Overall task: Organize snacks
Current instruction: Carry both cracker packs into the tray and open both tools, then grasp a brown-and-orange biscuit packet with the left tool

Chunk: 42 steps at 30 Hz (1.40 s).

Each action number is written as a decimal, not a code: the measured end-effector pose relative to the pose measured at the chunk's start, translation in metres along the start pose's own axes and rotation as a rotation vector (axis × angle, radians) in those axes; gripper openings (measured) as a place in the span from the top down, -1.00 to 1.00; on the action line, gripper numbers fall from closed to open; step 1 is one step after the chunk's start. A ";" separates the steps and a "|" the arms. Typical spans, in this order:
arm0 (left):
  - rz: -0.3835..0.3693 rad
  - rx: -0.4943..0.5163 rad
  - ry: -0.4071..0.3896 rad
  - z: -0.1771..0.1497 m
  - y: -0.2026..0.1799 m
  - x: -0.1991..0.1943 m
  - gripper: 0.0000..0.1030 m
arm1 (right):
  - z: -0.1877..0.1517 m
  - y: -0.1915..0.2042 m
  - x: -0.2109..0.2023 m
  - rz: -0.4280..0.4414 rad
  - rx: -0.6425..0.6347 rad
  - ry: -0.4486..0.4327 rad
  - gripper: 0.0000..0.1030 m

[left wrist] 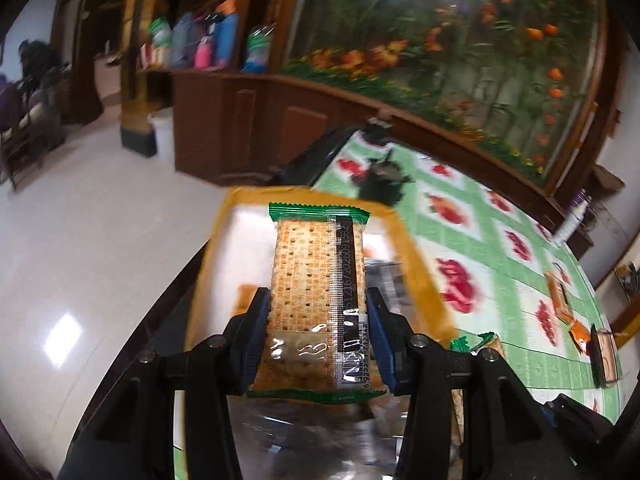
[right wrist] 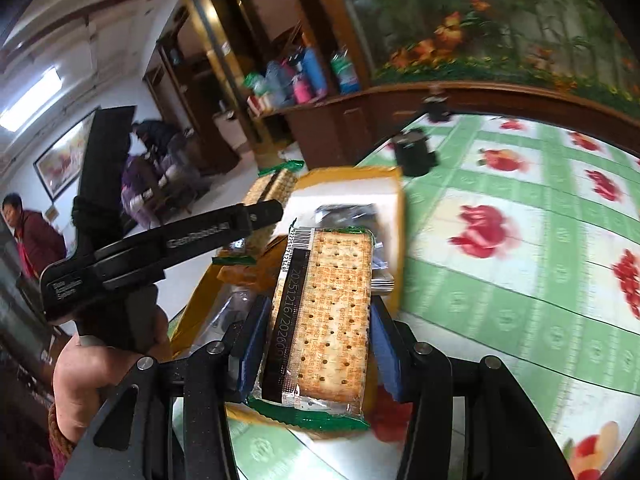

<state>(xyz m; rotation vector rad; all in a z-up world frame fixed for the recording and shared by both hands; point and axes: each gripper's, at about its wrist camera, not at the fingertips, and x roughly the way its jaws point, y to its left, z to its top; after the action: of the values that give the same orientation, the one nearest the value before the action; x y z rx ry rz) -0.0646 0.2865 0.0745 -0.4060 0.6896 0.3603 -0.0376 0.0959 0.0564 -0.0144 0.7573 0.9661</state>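
My left gripper (left wrist: 318, 312) is shut on a cracker packet (left wrist: 316, 280) with green ends and holds it above a yellow-rimmed tray (left wrist: 416, 248). My right gripper (right wrist: 318, 320) is shut on a second, like cracker packet (right wrist: 328, 312), held over the tray's near right corner (right wrist: 394, 188). The tray holds dark and orange snack packs (right wrist: 352, 212). In the right wrist view the left gripper (right wrist: 168, 240) and its packet (right wrist: 272, 186) show over the tray's left side, with the person's hand (right wrist: 80, 376) on the handle.
The table has a green checked cloth with red fruit prints (right wrist: 520, 240). Several small orange snack packs (left wrist: 568, 312) lie at its right. A black object (right wrist: 414, 156) stands behind the tray. A wooden cabinet with bottles (left wrist: 224, 40) stands beyond the table edge.
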 end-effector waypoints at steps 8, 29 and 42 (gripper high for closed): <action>-0.011 -0.047 0.036 -0.003 0.023 0.014 0.10 | 0.010 0.002 0.050 -0.014 0.043 0.083 -0.06; -0.274 0.229 -0.027 -0.022 -0.150 -0.041 -0.24 | 0.003 -0.168 -0.078 -0.199 0.329 -0.146 -0.19; -0.363 0.374 0.131 -0.082 -0.268 0.053 -0.24 | -0.005 -0.320 -0.168 -0.496 0.595 -0.164 -0.36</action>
<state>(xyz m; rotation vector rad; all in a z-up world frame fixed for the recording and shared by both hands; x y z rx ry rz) 0.0491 0.0264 0.0461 -0.1917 0.7762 -0.1412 0.1414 -0.2183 0.0517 0.3751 0.8128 0.2453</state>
